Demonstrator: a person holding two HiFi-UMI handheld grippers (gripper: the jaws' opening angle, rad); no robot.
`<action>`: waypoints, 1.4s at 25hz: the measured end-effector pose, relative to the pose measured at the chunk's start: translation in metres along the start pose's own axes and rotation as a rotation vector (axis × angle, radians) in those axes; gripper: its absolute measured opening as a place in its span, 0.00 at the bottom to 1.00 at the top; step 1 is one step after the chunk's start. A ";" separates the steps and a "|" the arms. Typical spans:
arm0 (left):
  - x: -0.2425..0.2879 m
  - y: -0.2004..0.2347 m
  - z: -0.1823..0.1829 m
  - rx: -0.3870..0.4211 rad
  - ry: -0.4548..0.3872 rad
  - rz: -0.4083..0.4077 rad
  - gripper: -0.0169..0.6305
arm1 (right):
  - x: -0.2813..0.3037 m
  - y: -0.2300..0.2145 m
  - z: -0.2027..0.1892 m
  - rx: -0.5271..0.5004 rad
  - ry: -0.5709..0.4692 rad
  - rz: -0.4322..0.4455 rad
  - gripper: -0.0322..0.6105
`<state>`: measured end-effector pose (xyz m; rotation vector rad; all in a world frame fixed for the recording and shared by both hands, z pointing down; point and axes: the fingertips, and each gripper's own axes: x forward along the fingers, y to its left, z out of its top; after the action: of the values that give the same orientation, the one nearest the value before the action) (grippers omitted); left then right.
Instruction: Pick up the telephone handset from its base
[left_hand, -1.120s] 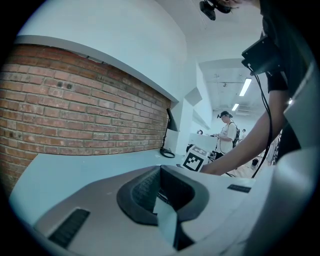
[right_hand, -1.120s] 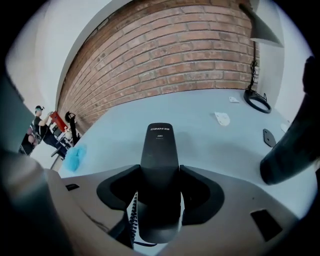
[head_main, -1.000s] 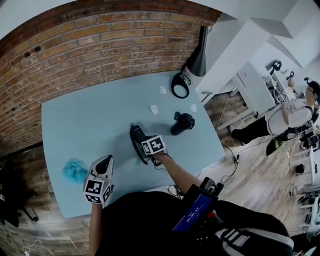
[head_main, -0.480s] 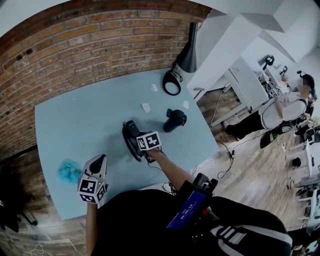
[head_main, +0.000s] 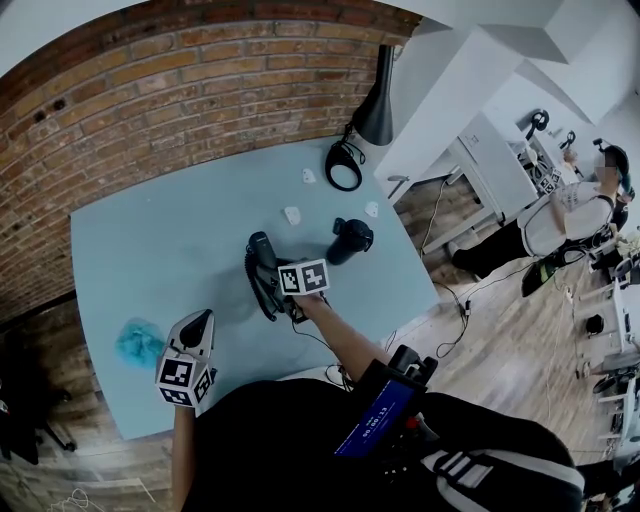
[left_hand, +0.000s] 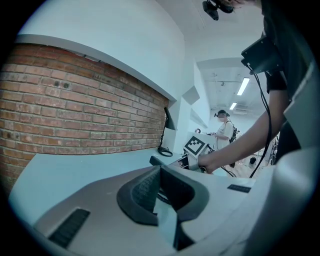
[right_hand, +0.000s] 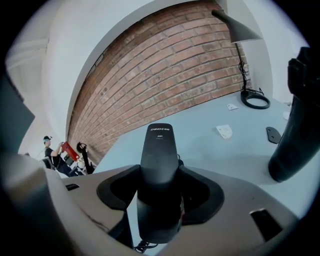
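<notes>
Lifted since earlier, handset (right_hand: 159, 147) now tilts up off base (head_main: 262, 292), long axis pointing away toward brick wall (head_main: 200, 90), clamped in right gripper (right_hand: 159, 175) jaws above worktop (head_main: 150, 250). Left gripper (head_main: 200, 326) jaws pressed together, empty.

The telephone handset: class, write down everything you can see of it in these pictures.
The telephone handset is a long, slim bar of black, plastic-looking material, with small pale print at its rounded far end. The right tongs are shut on its middle, one jaw at each side. A dark cord shows at its near end. It points away over the light blue table, above its base; whether it has cleared the base cannot be told.
</notes>
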<state>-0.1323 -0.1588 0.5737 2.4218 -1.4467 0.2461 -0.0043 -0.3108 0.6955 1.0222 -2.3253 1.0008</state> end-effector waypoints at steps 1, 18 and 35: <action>0.000 0.000 0.000 0.000 0.001 0.000 0.06 | -0.001 0.003 0.004 0.020 -0.018 0.020 0.43; -0.002 0.000 -0.003 -0.005 0.003 0.003 0.06 | -0.020 0.026 0.053 0.103 -0.174 0.121 0.43; 0.000 0.001 -0.003 -0.006 0.008 0.003 0.06 | -0.064 0.083 0.149 0.106 -0.402 0.289 0.43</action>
<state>-0.1329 -0.1582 0.5763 2.4117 -1.4451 0.2519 -0.0374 -0.3532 0.5217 1.0227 -2.8388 1.1202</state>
